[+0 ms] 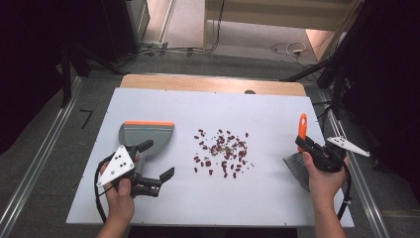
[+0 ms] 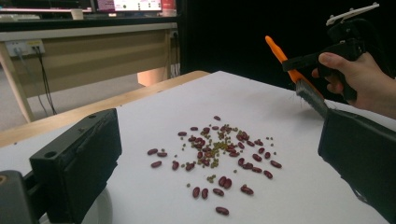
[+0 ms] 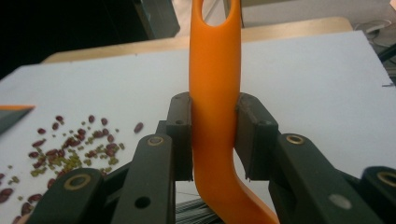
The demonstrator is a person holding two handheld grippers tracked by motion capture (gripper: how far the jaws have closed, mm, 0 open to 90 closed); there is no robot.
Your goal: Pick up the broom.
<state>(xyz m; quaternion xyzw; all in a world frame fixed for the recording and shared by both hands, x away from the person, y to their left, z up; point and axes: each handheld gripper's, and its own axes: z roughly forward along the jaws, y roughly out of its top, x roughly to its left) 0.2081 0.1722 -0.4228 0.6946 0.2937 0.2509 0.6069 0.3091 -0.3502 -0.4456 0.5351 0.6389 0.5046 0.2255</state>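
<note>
Right gripper (image 3: 215, 140) clamps the brush (image 3: 214, 93) handle (light, stiff plastic, soft bristles), right of the beans (image 1: 222, 152); left gripper (image 1: 159, 159) gapes empty.

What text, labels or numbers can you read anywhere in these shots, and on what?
None can be read.
Monitor behind the far desk: bright strip, too blurred to read.
Dustpan, brush handle, white table top: no print.

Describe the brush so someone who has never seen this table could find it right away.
Start at the white table and go to its right edge. There the right gripper is shut on the brush, past the scattered beans. It alone has an orange handle above grey bristles.
</note>
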